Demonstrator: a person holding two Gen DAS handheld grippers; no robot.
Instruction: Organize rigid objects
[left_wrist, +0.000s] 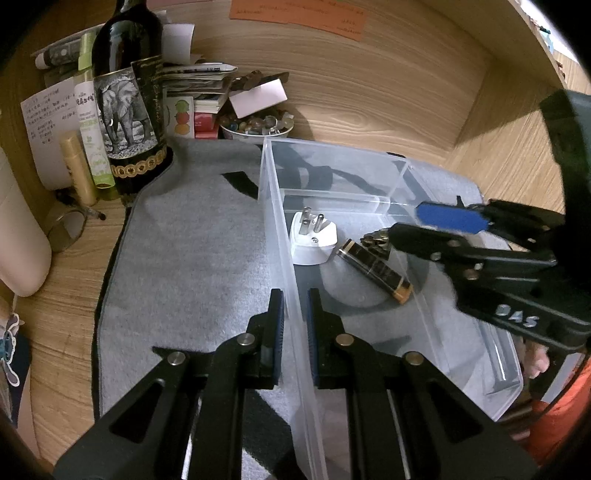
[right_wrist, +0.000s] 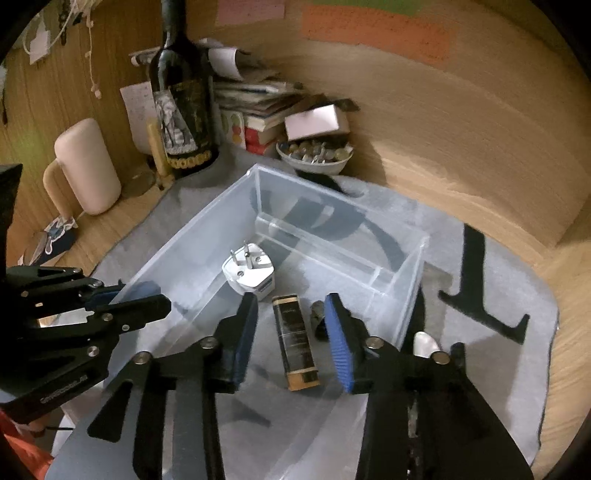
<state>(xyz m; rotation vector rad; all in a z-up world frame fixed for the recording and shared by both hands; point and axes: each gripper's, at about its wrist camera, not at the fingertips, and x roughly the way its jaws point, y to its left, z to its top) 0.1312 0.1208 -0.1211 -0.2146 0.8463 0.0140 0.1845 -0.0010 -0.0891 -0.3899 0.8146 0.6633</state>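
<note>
Left wrist view: left gripper (left_wrist: 295, 314) is clamping the clear bin (left_wrist: 275, 206) wall.
Right gripper (right_wrist: 291, 317): jaws are standing parted, unloaded.
Battery (right_wrist: 295, 339): is lying on bin floor between them, plug adapter (right_wrist: 249, 273) beyond.

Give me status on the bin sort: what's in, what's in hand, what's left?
Done: the white plug adapter and the black-and-gold tube lie in the clear bin, with a small dark object beside the tube. In hand: left gripper is clamped on the bin's wall; right gripper is open over the tube, holding nothing. Left: nothing loose shows on the grey mat.
</note>
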